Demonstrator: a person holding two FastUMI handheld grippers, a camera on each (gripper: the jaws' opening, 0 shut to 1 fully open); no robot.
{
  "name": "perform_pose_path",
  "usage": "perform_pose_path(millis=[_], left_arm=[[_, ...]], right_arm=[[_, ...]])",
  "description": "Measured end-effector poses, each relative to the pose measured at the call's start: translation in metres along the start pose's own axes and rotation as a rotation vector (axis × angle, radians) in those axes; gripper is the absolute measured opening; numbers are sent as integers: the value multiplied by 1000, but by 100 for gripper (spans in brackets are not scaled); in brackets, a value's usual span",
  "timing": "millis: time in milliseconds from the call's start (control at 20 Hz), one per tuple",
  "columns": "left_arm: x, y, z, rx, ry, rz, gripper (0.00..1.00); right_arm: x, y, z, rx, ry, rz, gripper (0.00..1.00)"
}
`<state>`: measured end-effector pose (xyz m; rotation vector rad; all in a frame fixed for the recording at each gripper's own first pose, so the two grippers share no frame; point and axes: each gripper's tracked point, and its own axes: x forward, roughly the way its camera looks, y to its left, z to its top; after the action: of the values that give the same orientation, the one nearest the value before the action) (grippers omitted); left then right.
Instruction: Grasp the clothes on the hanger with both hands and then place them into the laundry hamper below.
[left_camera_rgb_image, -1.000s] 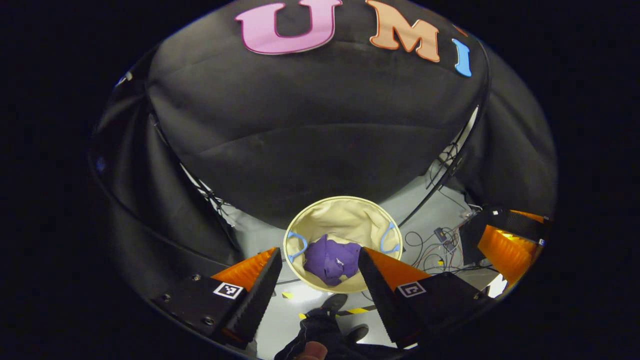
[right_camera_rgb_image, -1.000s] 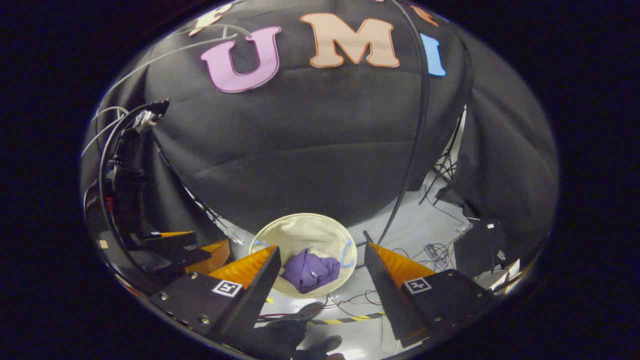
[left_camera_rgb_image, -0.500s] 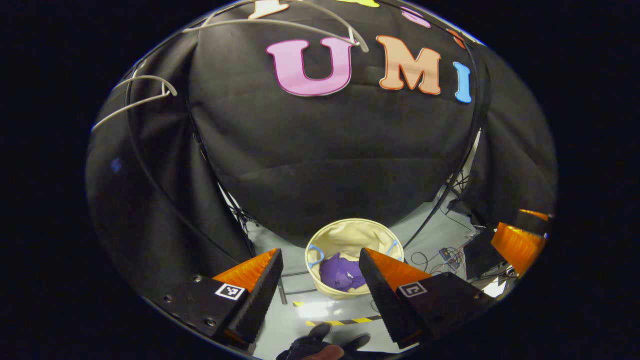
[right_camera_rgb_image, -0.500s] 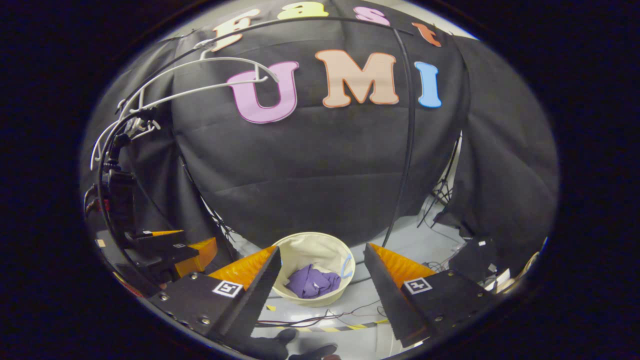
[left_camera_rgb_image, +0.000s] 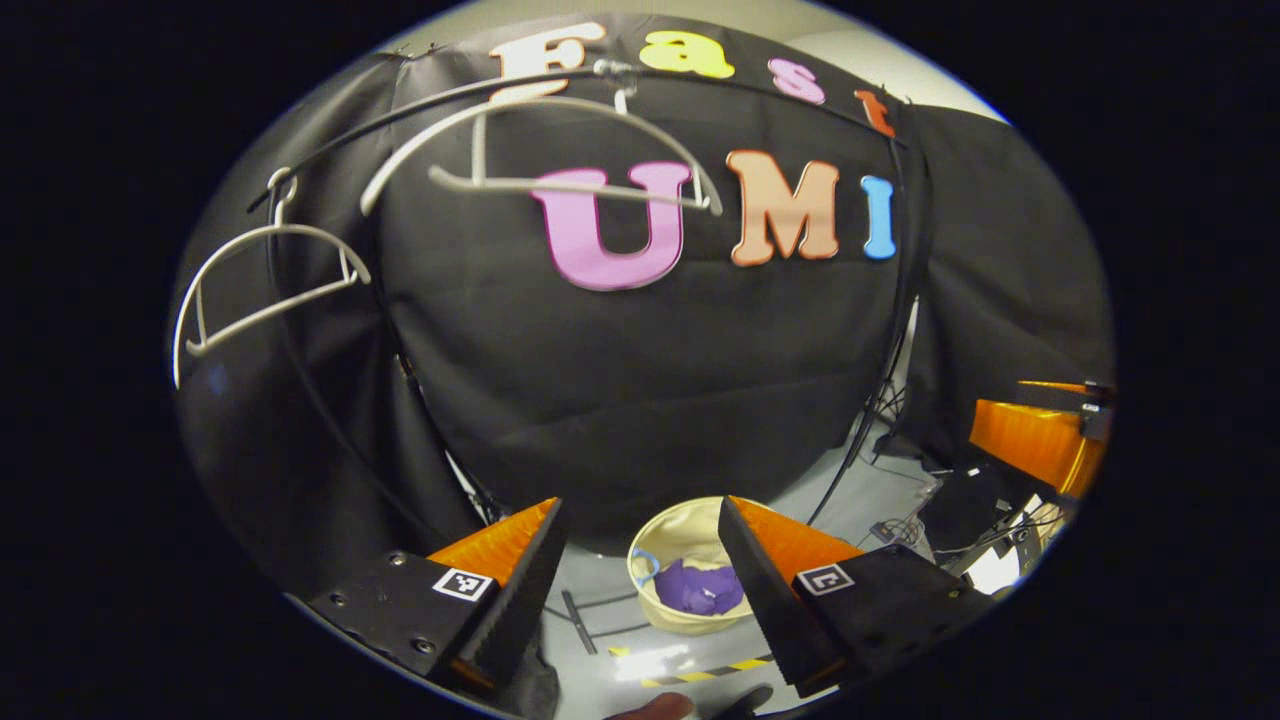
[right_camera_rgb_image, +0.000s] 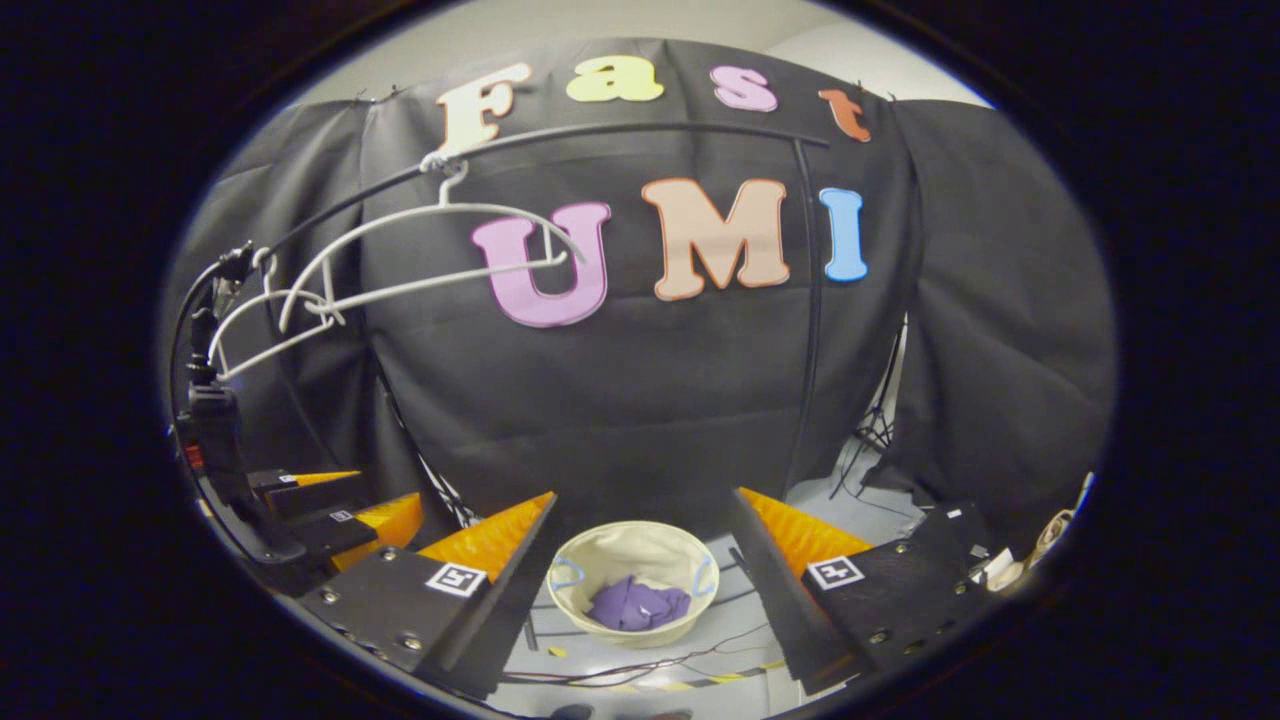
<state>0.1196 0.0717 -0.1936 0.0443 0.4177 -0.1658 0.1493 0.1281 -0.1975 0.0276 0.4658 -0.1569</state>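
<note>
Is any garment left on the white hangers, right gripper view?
No: both white hangers hang bare, and the purple garment lies in the hamper.

The right gripper (right_camera_rgb_image: 640, 590) has its two orange and black fingers (right_camera_rgb_image: 497, 560) wide apart, with nothing between them. Past the gap, a round cream laundry hamper (right_camera_rgb_image: 632, 552) sits on the grey floor (right_camera_rgb_image: 850, 500). A bunched-up purple cloth (right_camera_rgb_image: 637, 605) lies inside it. Two bare white hangers (right_camera_rgb_image: 420, 250) hang on a black rail (right_camera_rgb_image: 640, 132) up high. At the left edge is the left gripper (right_camera_rgb_image: 330, 500), held well apart from the right one.
</note>
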Motion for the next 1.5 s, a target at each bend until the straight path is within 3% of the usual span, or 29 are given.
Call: perform_pose_path(millis=[100, 250, 350, 450, 700, 950, 1500], left_arm=[[-18, 8, 22, 25, -81, -6, 95], [-45, 7, 63, 19, -225, -59, 94], [-61, 8, 81, 14, -274, -83, 96], [-73, 14, 99, 15, -307, -83, 96], [-97, 41, 140, -2, -386, 3, 96], [-116, 59, 172, -51, -469, 92, 96], [-102, 36, 161, 1, -415, 70, 97]], right_arm=[[-12, 14, 20, -9, -71, 26, 100], [-31, 12, 42, -52, -158, 3, 96], [-44, 17, 53, -59, -191, 6, 100], [-56, 18, 70, -47, -224, 17, 96], [-82, 15, 119, -12, -329, 77, 100], [-93, -14, 130, -6, -382, 53, 95], [-87, -8, 133, -35, -391, 120, 100]])
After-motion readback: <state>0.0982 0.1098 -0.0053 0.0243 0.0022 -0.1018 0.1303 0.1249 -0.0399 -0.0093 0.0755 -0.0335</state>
